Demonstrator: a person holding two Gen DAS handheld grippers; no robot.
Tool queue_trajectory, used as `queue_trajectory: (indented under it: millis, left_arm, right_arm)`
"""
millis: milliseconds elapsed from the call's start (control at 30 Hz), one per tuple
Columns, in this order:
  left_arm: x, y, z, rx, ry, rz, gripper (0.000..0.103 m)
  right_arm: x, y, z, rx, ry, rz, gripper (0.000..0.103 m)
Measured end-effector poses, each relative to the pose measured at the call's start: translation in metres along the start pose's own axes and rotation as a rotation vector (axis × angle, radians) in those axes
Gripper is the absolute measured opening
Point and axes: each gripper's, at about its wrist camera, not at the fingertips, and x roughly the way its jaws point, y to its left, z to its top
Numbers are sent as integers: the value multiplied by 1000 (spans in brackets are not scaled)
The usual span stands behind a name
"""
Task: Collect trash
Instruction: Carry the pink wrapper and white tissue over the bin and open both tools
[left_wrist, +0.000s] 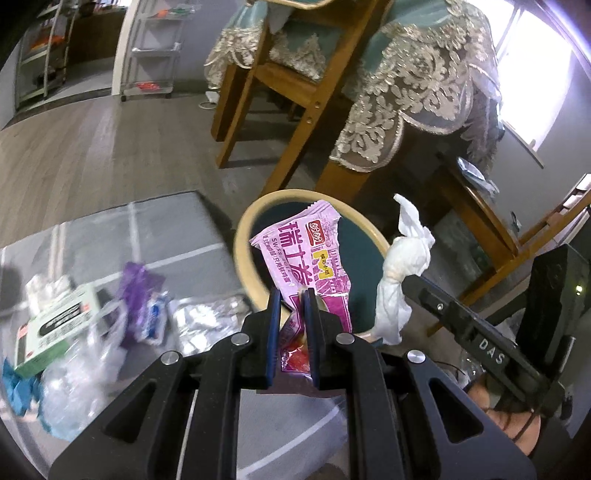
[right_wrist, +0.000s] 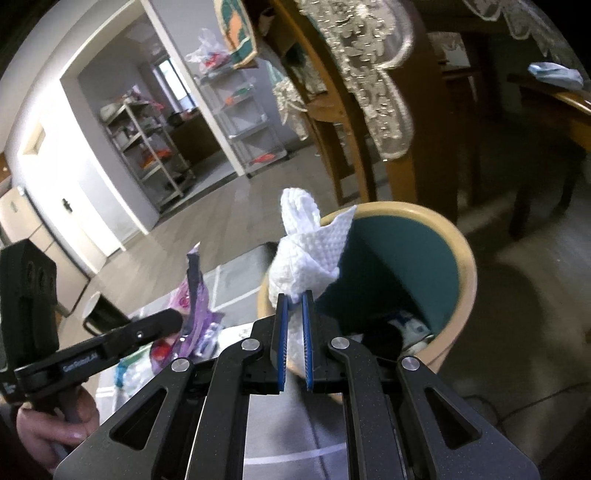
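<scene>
My left gripper (left_wrist: 291, 295) is shut on a pink snack wrapper (left_wrist: 306, 254) and holds it over the near rim of a round bin (left_wrist: 245, 236) with a beige rim and teal inside. My right gripper (right_wrist: 294, 295) is shut on a crumpled white paper towel (right_wrist: 306, 254) held at the bin's (right_wrist: 461, 258) left rim. The towel (left_wrist: 402, 266) and the right gripper (left_wrist: 406, 281) show in the left wrist view to the right of the wrapper. The left gripper (right_wrist: 177, 317) with the wrapper (right_wrist: 195, 295) shows at the left in the right wrist view. Some trash (right_wrist: 410, 328) lies inside the bin.
More trash lies on a grey mat (left_wrist: 166, 229) left of the bin: a green-white box (left_wrist: 55, 328), a purple wrapper (left_wrist: 136, 291), a foil bag (left_wrist: 207, 321), clear plastic (left_wrist: 81, 376). A wooden chair (left_wrist: 288, 96) and a table with a lace cloth (left_wrist: 424, 85) stand behind the bin.
</scene>
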Motion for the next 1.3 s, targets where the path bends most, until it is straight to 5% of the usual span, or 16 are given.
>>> queue_trajectory:
  millis: [600, 700, 767, 1100, 1300]
  left_arm:
    - [104, -17, 26, 35, 126, 32, 13]
    - [109, -14, 24, 27, 142, 34, 22]
    - [107, -13, 24, 21, 134, 35, 42]
    - [69, 4, 16, -27, 70, 36, 61]
    - [39, 20, 2, -49, 42, 55, 65]
  right_arm:
    - [24, -42, 6, 116, 41, -65, 9]
    - [28, -45, 4, 127, 55, -69, 9]
    - [32, -45, 3, 129, 65, -72, 9]
    - [40, -42, 0, 110, 88, -85, 10]
    - [47, -36, -4, 82, 107, -110, 24]
